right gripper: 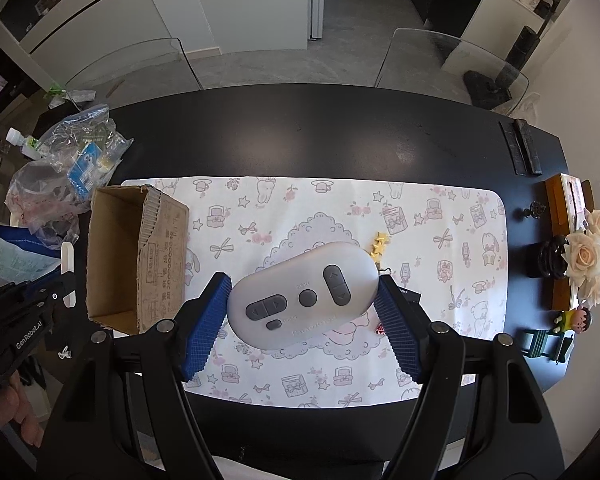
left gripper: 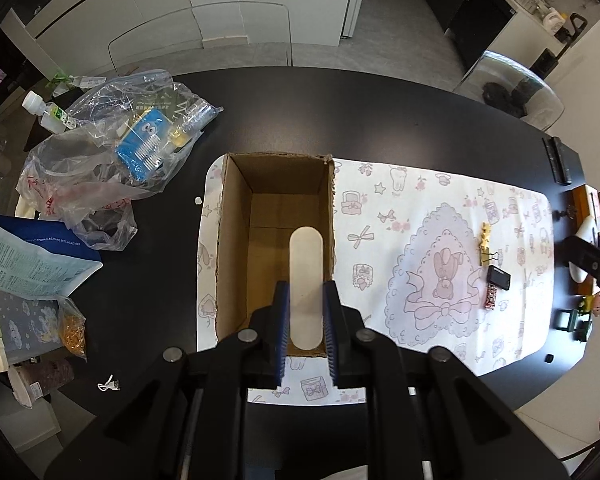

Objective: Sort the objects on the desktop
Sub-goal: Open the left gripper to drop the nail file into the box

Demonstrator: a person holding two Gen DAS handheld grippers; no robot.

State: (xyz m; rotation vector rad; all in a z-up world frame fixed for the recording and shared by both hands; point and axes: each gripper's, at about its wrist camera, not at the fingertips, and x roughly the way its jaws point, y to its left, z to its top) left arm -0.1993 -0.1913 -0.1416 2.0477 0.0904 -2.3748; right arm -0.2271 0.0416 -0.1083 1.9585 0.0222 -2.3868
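Note:
In the left wrist view my left gripper point(left gripper: 305, 292) is shut on a flat white oblong piece point(left gripper: 305, 280), held upright over the open cardboard box point(left gripper: 236, 240). The same box point(right gripper: 116, 256) shows at the left of the right wrist view, with the white piece point(right gripper: 68, 272) beside it. My right gripper point(right gripper: 302, 292) is shut on a grey oval remote with dark buttons point(right gripper: 300, 292), held above the patterned mat point(right gripper: 340, 208). A gold star clip point(left gripper: 485, 244), a black clip point(left gripper: 499, 278) and a small red item point(left gripper: 491, 299) lie on the mat point(left gripper: 420, 208).
Plastic bags with a blue packet point(left gripper: 140, 146) and a bottle point(left gripper: 48, 114) lie at the back left. A printed pouch point(left gripper: 24, 256) sits at the left. On the right stand a flower arrangement point(right gripper: 588, 256), a small figurine point(right gripper: 576, 318) and dark bars point(right gripper: 520, 146). Clear chairs stand behind the black table point(right gripper: 300, 132).

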